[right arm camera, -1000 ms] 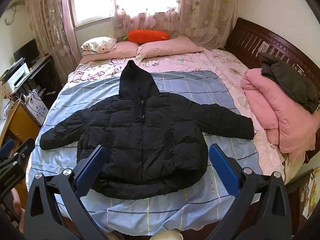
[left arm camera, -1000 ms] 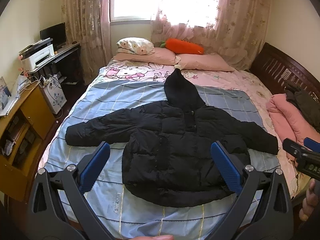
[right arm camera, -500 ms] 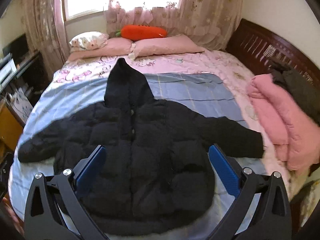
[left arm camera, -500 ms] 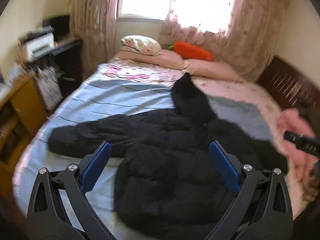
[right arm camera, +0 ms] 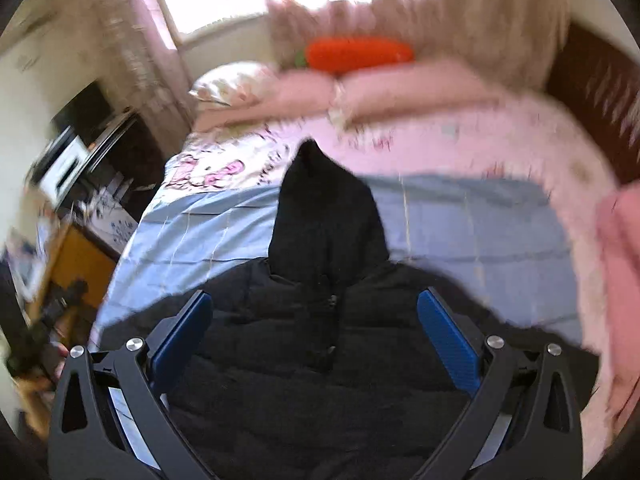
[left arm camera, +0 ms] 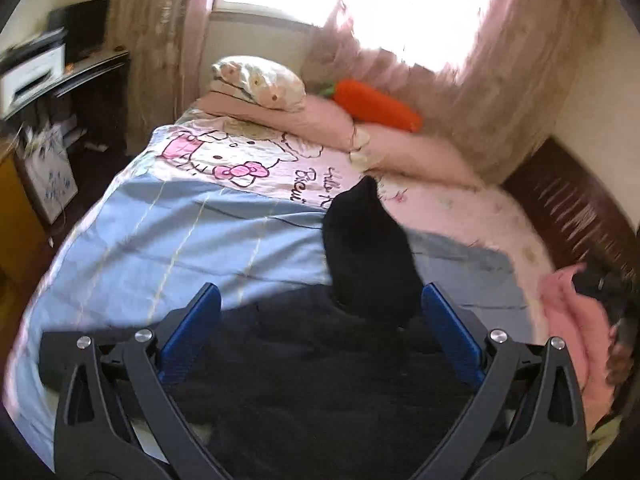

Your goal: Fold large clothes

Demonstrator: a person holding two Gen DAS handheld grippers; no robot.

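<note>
A black hooded puffer jacket (left arm camera: 320, 380) lies flat, front up, on the bed, its hood (left arm camera: 368, 252) pointing toward the pillows. It also shows in the right wrist view (right arm camera: 320, 360), with its hood (right arm camera: 326, 224) above the collar. My left gripper (left arm camera: 320, 312) is open and empty, low over the jacket's upper body. My right gripper (right arm camera: 314, 312) is open and empty, over the chest just below the collar. Both views are blurred by motion. The sleeves are mostly hidden behind the gripper frames.
The bed has a blue sheet (left arm camera: 180, 240) and a pink cartoon cover (left arm camera: 248, 160). Pillows (left arm camera: 260, 84) and an orange carrot plush (left arm camera: 376, 104) lie at the head. Pink folded bedding (left arm camera: 568, 320) sits at the right. A desk with a printer (left arm camera: 32, 72) stands left.
Both grippers have moved forward and down toward the jacket, which now fills the lower part of both views. Both stay open. The jacket has not moved.
</note>
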